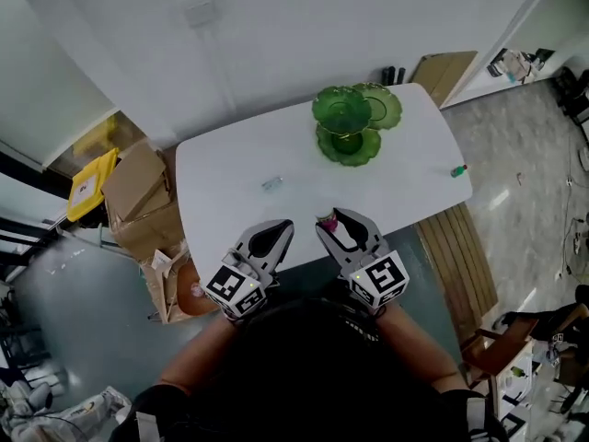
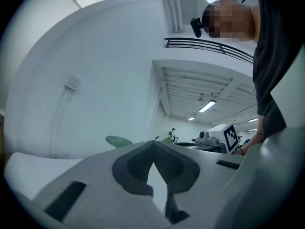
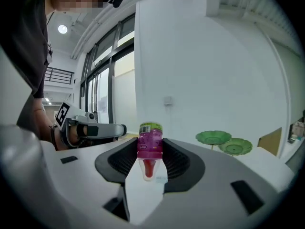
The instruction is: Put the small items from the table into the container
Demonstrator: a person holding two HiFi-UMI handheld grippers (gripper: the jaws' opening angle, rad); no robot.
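A: How far along does the task look?

B: Early, by the look of it. The green tiered dish at the far side of the table seems to be the container, and nothing shows in its bowls from the head view, though they are small in the picture

A: And what is left out on the table?

B: Two small things at least. A clear item lies near the middle of the table, and a green-and-red item sits near the right-hand edge, well apart from the dish

A: Do the grippers have anything?

B: The right gripper does. Its jaws are closed on a pink bottle with a green cap, pinched upright between the two pads, its clear end hanging below them. The left gripper is empty: its own view shows the jaw tips meeting, with only bare table behind the gap under them

A: Where is the bottle relative to the dish?

B: Over the near edge of the table, close to the person, with the dish well beyond it across the white top. In the right gripper view the green bowls stand off to the right of the jaws, not ahead of them, so the judgement is that one item is in hand, none is delivered yet, and two wait to be picked up
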